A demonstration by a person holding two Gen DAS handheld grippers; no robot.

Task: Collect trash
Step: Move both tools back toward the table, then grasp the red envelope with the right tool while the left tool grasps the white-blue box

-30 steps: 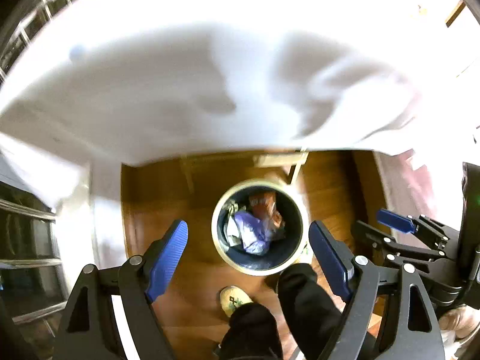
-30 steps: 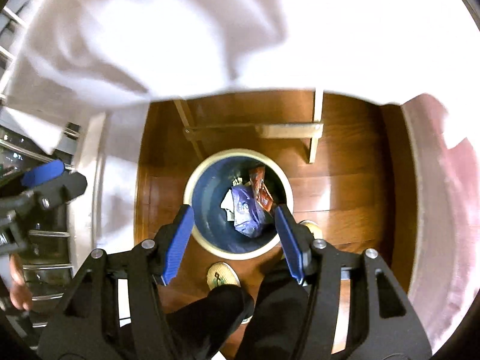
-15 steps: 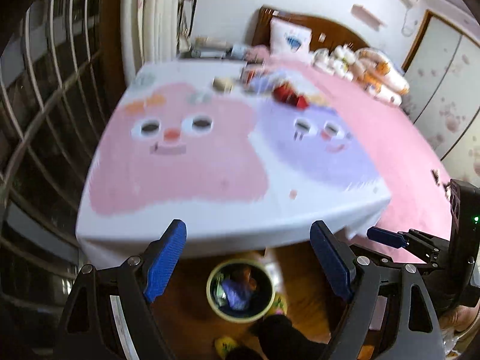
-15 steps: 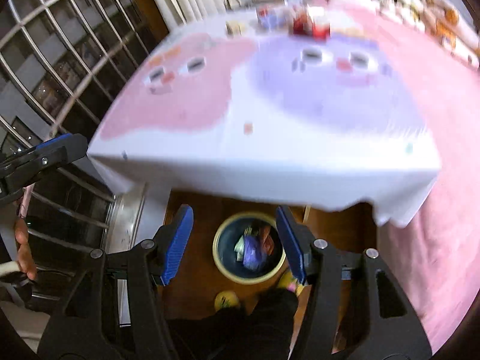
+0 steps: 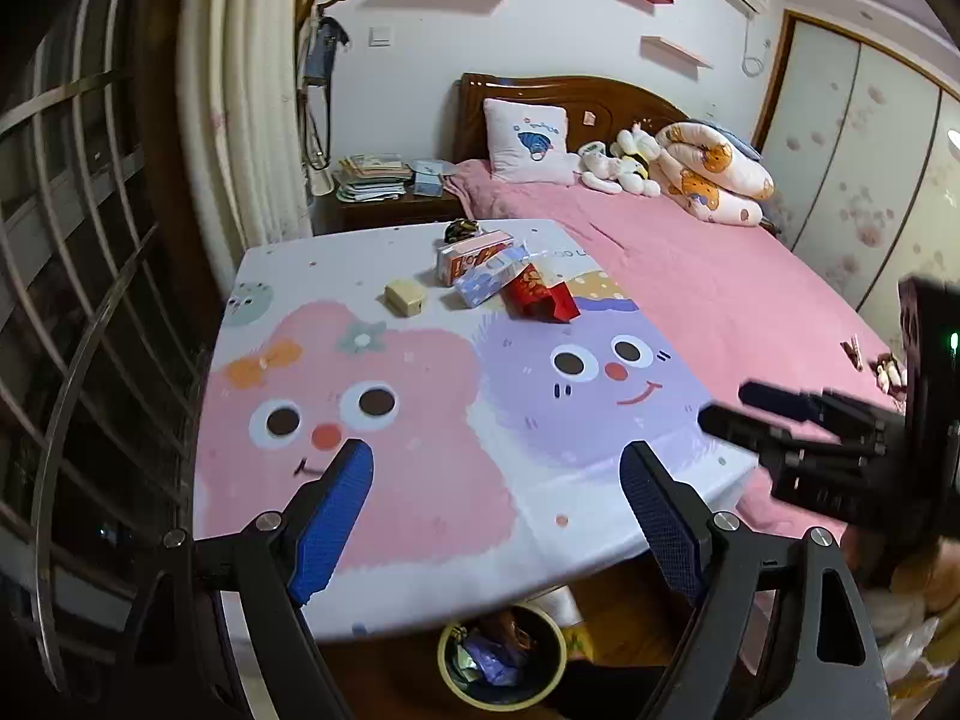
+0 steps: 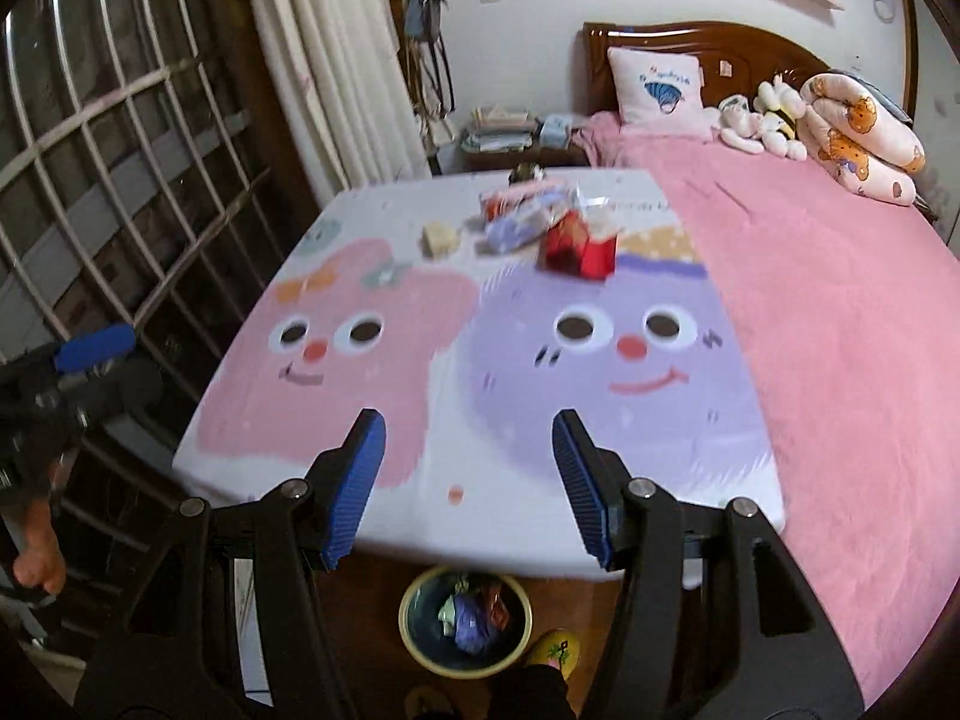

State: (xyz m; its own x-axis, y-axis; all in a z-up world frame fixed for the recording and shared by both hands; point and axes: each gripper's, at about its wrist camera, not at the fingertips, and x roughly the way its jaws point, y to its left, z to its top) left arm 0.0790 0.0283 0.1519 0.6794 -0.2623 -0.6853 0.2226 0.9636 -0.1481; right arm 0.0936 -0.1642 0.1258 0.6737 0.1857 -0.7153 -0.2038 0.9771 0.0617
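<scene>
Both grippers hover high over the near edge of a table with a cartoon-face cloth (image 5: 420,420) (image 6: 456,396). My left gripper (image 5: 495,468) is open and empty. My right gripper (image 6: 468,438) is open and empty too; it also shows at the right of the left wrist view (image 5: 744,405). Trash lies at the table's far end: a red packet (image 5: 540,297) (image 6: 579,249), a blue-white wrapper (image 5: 489,279) (image 6: 519,225), an orange box (image 5: 471,255), a small yellow block (image 5: 405,297) (image 6: 441,237). A round bin (image 5: 501,657) (image 6: 465,621) holding wrappers stands on the floor under the near edge.
A pink bed (image 5: 720,276) (image 6: 840,312) with pillows and soft toys adjoins the table's right side. A barred window (image 5: 78,300) and a curtain (image 5: 240,120) are on the left. A nightstand (image 5: 384,192) with papers stands behind. The person's yellow slipper (image 6: 555,651) is beside the bin.
Both grippers rose from under the cloth's edge beside the bin to above the tabletop and tilted up. The bin shrank to the bottom of each view. Jaws stayed open.
</scene>
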